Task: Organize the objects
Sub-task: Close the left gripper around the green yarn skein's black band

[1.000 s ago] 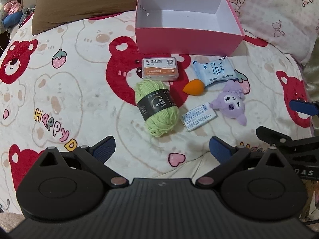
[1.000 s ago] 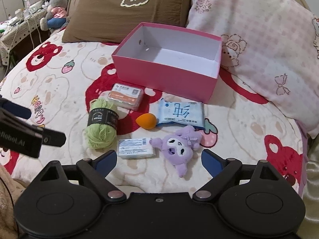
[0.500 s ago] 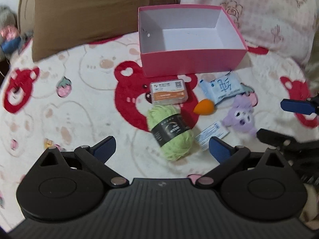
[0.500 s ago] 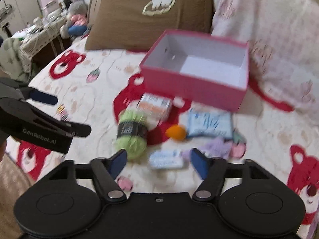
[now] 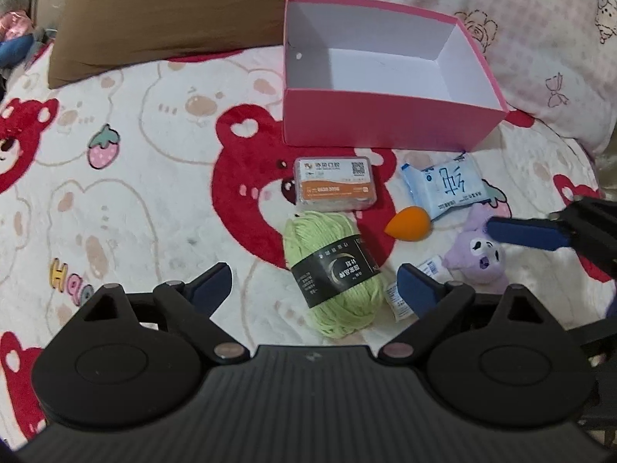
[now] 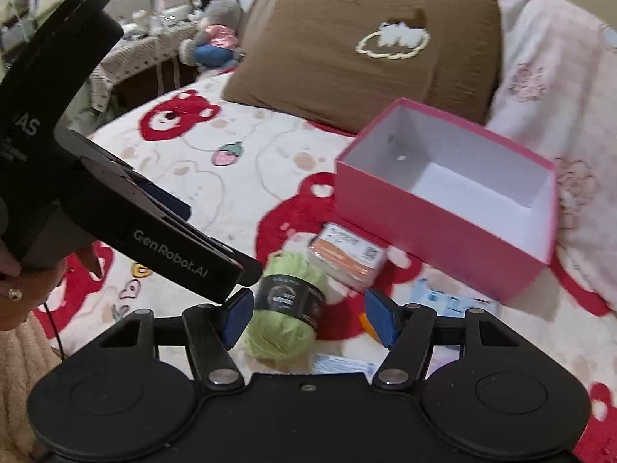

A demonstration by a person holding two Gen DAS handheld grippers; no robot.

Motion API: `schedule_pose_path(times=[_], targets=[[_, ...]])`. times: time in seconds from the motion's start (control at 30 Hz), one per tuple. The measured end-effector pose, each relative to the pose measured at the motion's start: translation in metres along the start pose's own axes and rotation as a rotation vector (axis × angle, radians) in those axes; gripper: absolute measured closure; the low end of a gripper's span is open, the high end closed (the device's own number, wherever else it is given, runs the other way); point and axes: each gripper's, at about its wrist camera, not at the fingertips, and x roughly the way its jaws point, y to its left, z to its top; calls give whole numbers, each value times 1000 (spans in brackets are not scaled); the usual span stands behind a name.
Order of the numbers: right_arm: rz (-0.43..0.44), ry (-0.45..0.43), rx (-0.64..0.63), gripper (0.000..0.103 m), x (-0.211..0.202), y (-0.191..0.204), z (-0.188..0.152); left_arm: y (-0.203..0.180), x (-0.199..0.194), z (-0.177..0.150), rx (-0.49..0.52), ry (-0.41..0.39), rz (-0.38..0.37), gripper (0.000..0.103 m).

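Pink card box (image 5: 385,123), open-topped and empty, sits on the bed (image 5: 127,177) in front of the pillows; nothing has gone into it, so sorting looks to be at its first pick.

Green yarn ball (image 5: 333,274) lies on the bedspread nearer than the box, just beside the orange-labelled plastic case (image 5: 334,187). Its long axis runs from the end by the case toward the camera in the left wrist view, the black paper band crossing it at the middle.

Left hand-held gripper (image 5: 314,287) hangs over the yarn, jaws spread wide but closing, pads clear of it. Right hand-held gripper (image 6: 306,318) is half spread with the yarn lined up between its pads, not visibly pressed; in the left view one of its blue fingers (image 5: 528,233) crosses in front of the purple plush (image 5: 476,260).

Judgement: yarn is the likely target. Next move calls for a descent and a squeeze across the banded middle, square to the long axis, one gripper giving way to the other.

Orange sponge (image 5: 409,223) lies between yarn and blue packet (image 5: 447,185).
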Motion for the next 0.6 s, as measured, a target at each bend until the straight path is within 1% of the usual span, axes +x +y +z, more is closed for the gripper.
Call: schedule_pose_path(times=[0.07,0.23,0.37,0.5,0.57,0.6], targets=[[47,22,10,34,10,-2,-1,2,4,-1,-9,2,-22,13],[93,73,49,34,29,-4,-3,5,14,-5,-13,22,-64,23],[137,101,101,34,46,-7,-4,12,23,-6,-49,41,-99,26],[149,109,127,34,61,-8,-6,23,36,-8,-87,63,-129,29],[158,113,137,32,68,-8,-8,28,45,-9,-100,81,-133,31],[151,116,135,27,73,-8,-9,30,48,-10,-110,87,-135,34]])
